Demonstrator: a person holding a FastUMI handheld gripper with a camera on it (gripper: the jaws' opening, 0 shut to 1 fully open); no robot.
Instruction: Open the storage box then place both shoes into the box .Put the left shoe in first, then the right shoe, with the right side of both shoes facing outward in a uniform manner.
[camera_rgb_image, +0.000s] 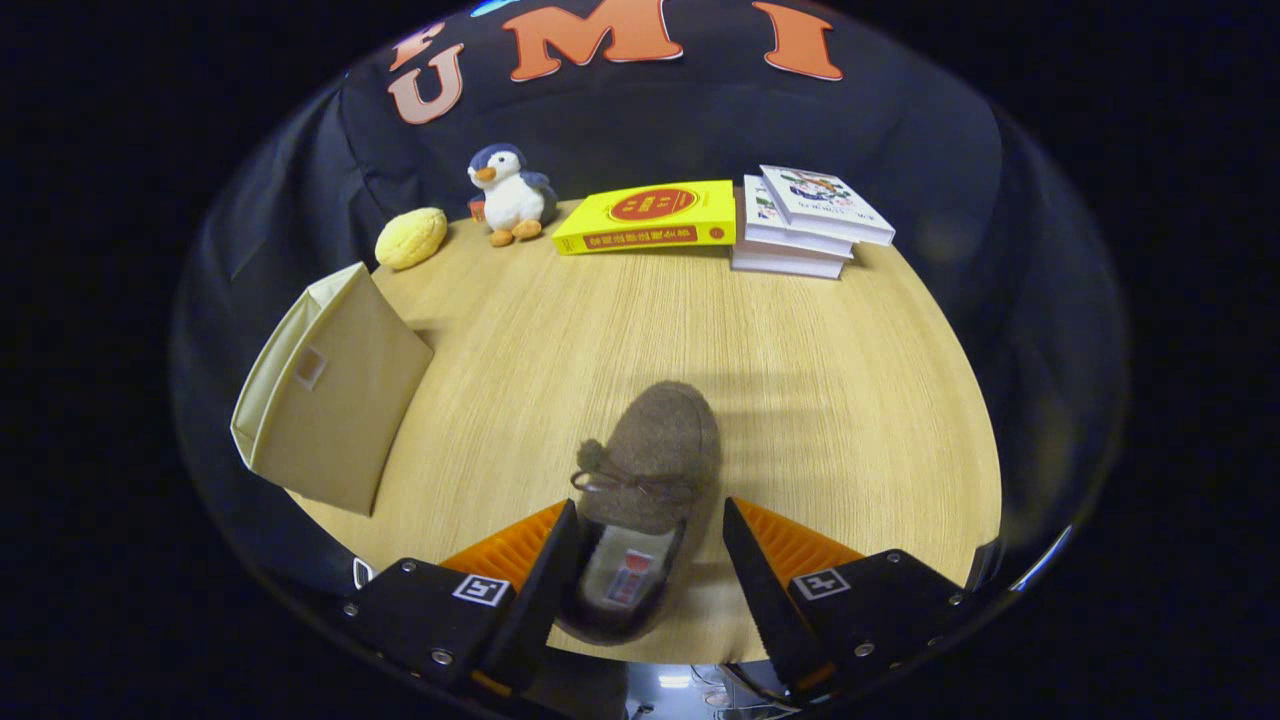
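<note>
Storage box (330, 390): beige fabric, on the desk (800, 380) well off to the left of the fingers; its side with a small tag window faces the camera; I cannot tell what is inside.
Shoe (650, 470): brown felt slipper with a bow, toe pointing away, heel end lying between the fingers.
Gripper (650, 570): jaws spread wide; left finger (545, 590) touches or nearly touches the shoe's side, right finger (760, 580) stands apart from it; no grip on it.
Far edge of desk: yellow round object (411, 238), penguin plush (512, 195), yellow book (648, 217), stack of books (805, 225) beside it.
</note>
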